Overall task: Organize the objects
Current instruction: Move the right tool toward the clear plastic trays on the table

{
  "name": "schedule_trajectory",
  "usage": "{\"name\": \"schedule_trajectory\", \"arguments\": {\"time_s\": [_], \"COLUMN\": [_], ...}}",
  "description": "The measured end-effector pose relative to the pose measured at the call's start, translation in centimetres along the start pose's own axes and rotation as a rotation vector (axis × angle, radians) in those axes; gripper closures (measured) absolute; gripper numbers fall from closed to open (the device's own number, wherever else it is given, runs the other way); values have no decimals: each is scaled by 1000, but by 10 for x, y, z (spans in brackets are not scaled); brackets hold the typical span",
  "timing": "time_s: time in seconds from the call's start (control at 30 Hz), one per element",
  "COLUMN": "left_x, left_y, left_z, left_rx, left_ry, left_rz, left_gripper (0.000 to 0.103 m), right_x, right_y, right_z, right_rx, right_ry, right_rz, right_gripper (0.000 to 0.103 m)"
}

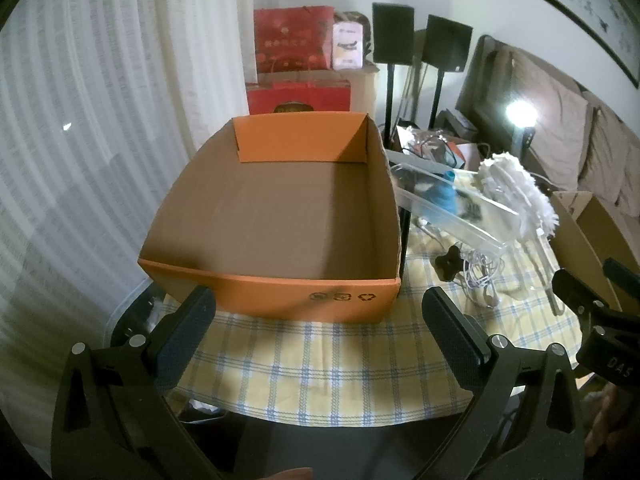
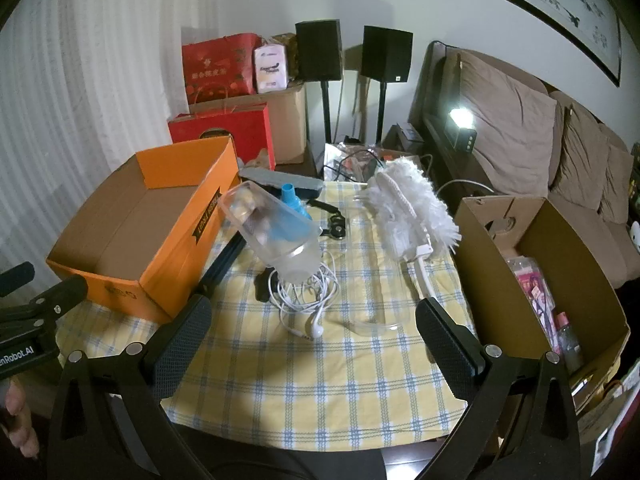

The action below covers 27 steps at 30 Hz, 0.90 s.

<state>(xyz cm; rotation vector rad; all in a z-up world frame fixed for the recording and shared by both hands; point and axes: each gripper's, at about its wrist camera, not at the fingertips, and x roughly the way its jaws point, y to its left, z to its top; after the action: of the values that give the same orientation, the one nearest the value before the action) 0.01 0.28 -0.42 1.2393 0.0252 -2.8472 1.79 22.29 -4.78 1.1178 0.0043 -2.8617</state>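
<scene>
An empty orange cardboard box (image 1: 280,216) stands on the checked tablecloth (image 1: 320,368); it also shows at the left in the right wrist view (image 2: 132,236). My left gripper (image 1: 320,344) is open and empty just in front of the box. My right gripper (image 2: 312,344) is open and empty above the cloth. Ahead of it lie tangled white earphones (image 2: 308,300), a clear plastic container (image 2: 272,228) with a blue item (image 2: 294,204) behind it, and a white fluffy duster (image 2: 412,208). The container (image 1: 452,208) and duster (image 1: 516,184) lie right of the box.
A brown cardboard box (image 2: 560,280) with packaged items stands at the table's right. A black knob (image 1: 448,264) and a black tripod leg (image 2: 224,264) lie by the orange box. Red gift bags (image 2: 220,68), speakers (image 2: 320,50) and a sofa (image 2: 520,140) stand behind.
</scene>
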Motion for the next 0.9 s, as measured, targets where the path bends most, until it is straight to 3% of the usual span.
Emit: {"name": "schedule_trajectory", "arguments": {"time_s": [0.9], "left_x": [18], "left_y": [-7], "left_z": [10], "left_rx": [10], "left_ry": [13], "left_rz": [46], "left_gripper": [0], "right_x": [14], "right_y": [1], "right_z": [7], "right_rx": [-52], "right_ry": [5], "right_rz": [12], "right_gripper": [0]}}
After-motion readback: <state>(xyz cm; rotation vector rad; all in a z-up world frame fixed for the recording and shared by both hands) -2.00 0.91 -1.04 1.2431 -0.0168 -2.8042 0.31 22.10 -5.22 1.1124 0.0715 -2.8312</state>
